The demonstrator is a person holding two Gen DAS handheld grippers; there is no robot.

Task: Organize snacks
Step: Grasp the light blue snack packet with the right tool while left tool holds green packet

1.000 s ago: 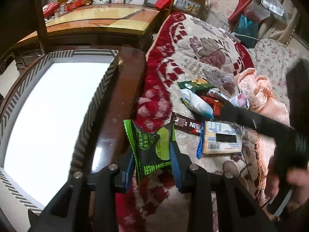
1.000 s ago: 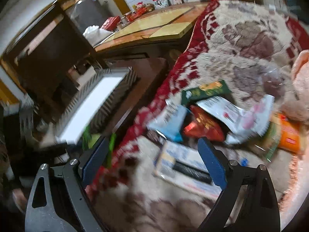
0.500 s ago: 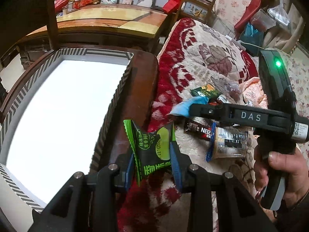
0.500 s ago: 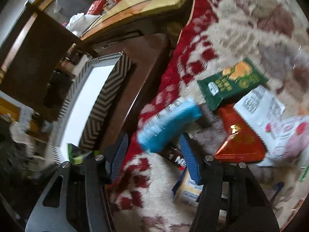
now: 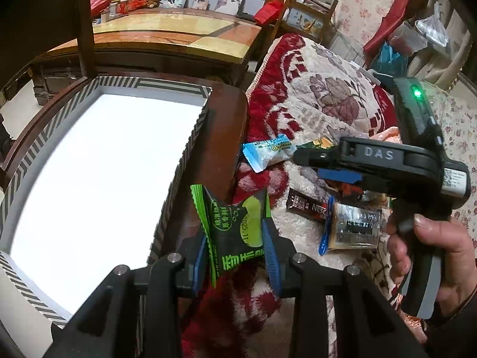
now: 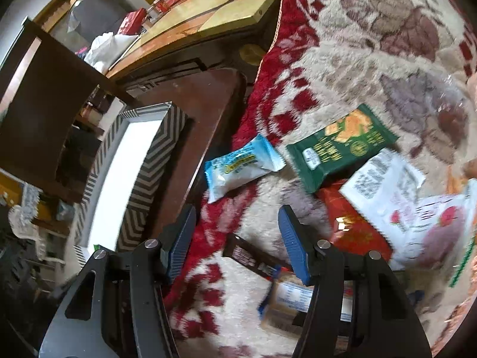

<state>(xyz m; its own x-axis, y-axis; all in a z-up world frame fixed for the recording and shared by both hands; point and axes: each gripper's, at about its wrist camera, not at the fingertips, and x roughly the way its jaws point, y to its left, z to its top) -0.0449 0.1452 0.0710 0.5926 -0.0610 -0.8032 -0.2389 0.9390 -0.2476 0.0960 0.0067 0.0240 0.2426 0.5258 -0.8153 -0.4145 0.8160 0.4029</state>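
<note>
The left hand-held gripper [image 5: 235, 256] squeezes a green snack pack [image 5: 235, 229] between its blue pads and holds it just beside the striped box [image 5: 176, 179], over the dark wooden tabletop [image 5: 220, 137]. The box looks empty and white inside. My guess is that this step is putting the green pack away, so the next move is to carry it over the box wall and let go.

The right hand-held gripper [image 6: 237, 241] holds nothing. Its jaws are opening a little, and only blanket [image 6: 372, 29] and a brown bar [image 6: 253, 258] lie under them. The blue snack pack [image 6: 241, 167] lies on the blanket edge, near the box and ahead of the fingers. The other snacks lie farther from the box, like the dark green pack [image 6: 340, 149].

Half a second ago the blue pack was between the right jaws. Now it is out of them. The green pack has stayed held.
</note>
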